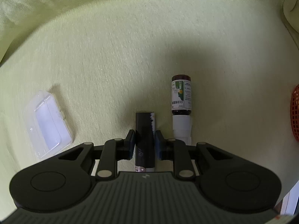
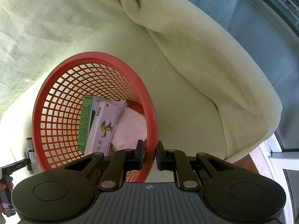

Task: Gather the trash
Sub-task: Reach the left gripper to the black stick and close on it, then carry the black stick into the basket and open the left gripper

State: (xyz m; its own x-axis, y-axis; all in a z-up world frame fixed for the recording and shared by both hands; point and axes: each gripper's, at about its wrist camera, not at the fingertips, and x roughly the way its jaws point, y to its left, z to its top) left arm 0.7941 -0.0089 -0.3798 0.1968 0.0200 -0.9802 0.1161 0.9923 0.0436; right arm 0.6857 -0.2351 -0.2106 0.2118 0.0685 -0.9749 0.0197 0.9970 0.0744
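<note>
My left gripper (image 1: 145, 140) is shut on a black tube (image 1: 144, 128) with a white-patterned side, held just over the pale green cover. To its right a brown spray bottle (image 1: 181, 97) with a white cap lies on the cover, apart from the fingers. My right gripper (image 2: 150, 149) is shut on the near rim of the red mesh basket (image 2: 89, 55). Inside the basket lie a green box (image 2: 85, 123), a white box with a bird picture (image 2: 104, 127) and a pinkish tissue (image 2: 130, 128). The left gripper's finger (image 2: 28, 162) shows beside the basket.
A clear plastic case (image 1: 47, 121) lies on the cover at the left. The basket's side (image 1: 295, 112) shows at the right edge of the left wrist view. A thick folded blanket (image 2: 214, 65) rises behind and right of the basket. A hand (image 2: 3, 186) holds the left gripper's handle.
</note>
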